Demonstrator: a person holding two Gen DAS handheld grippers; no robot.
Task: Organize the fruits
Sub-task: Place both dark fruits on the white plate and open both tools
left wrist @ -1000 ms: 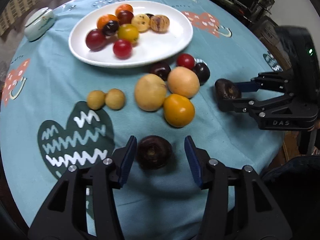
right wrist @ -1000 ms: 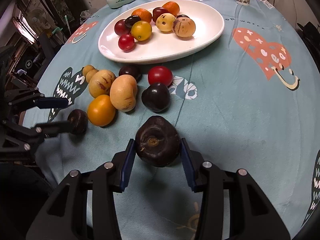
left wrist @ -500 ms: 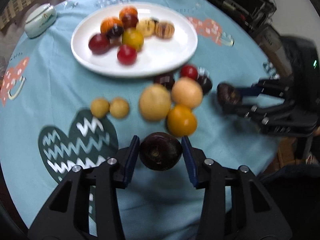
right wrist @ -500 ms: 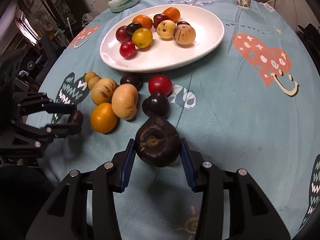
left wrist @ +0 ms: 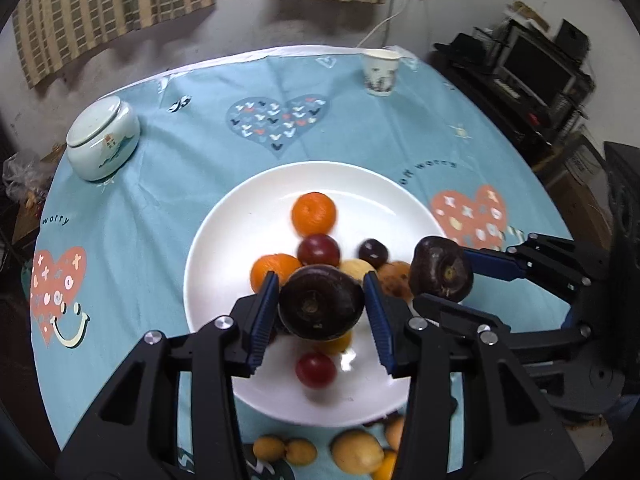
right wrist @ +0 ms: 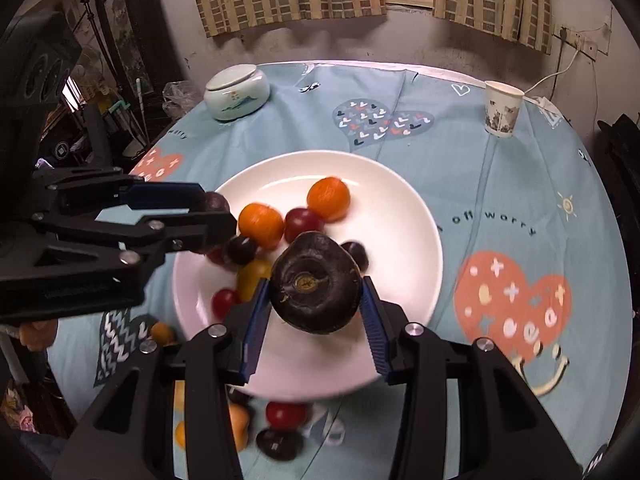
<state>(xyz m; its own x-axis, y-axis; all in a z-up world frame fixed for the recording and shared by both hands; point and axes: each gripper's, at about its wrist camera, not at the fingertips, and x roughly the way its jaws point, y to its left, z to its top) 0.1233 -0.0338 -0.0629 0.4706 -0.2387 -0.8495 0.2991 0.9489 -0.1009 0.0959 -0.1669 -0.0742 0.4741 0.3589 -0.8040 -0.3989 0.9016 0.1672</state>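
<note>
Left wrist view: left gripper (left wrist: 322,306) fingers clamped on a dark round fruit (left wrist: 321,303), held over the white plate (left wrist: 212,248), toward its 6 o'clock half. Right gripper (left wrist: 442,280) comes in from 3 o'clock, clamped on a second dark fruit (left wrist: 440,274) above the plate's 4 o'clock rim.

Right wrist view: same second fruit (right wrist: 314,282) fills the gap between the blue fingers (right wrist: 256,320), stem scar facing the camera. Left gripper (right wrist: 214,216) enters at 9 o'clock.

Plate already carries two oranges, plums, a red cherry-like fruit and some yellow ones, bunched from centre to 9 o'clock. More fruit is on the desk (left wrist: 180,140) below the plate's 6 o'clock rim.

Step in hand, by my reading: carry phase, both fruits over the plate, not set down.

Next move calls for lowering each onto bare plate, probably the 3 to 5 o'clock side, then parting the fingers gently. Round fruit may roll; the two grippers are near each other, so stagger the drops.
</note>
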